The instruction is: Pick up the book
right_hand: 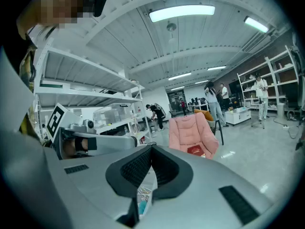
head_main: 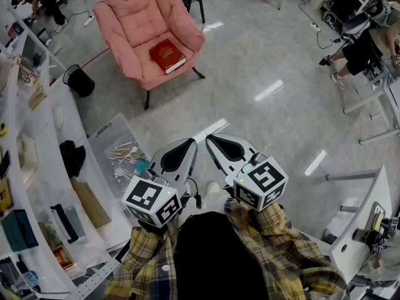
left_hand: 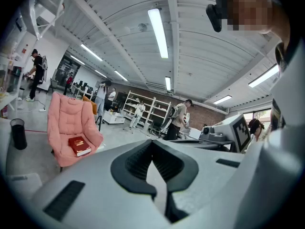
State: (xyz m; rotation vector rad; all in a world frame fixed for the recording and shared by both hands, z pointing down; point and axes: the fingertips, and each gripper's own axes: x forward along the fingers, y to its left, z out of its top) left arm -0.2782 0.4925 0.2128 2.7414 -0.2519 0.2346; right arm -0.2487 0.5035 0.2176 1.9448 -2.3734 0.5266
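1. The left tongs (head_main: 187,145) and the right tongs (head_main: 215,141) sit side by side low in the head view, near each other but apart. Both point away from the person and slightly downward. Each pair is pressed together at the tips with nothing between them. Plaid sleeves (head_main: 287,255) show just behind their marker cubes.
2. The grey floor (head_main: 262,61) fills most of the head view, with bright streaks of reflected ceiling light on it.
3. A white bench (head_main: 87,167) curves along the left edge and carries an assortment of small items.
4. A pink armchair (head_main: 134,17) stands on the floor at the top of the head view, well apart from both tongs and ahead of them to the left.
5. A clear plastic box (head_main: 109,139) holding small odds and ends lies on the floor just beside the bench, left of the left tongs.
6. A black bin (head_main: 80,80) stands between the armchair and the bench.
7. The red book (head_main: 167,55) lies flat on the armchair's seat cushion, cover up, untouched by either tongs.
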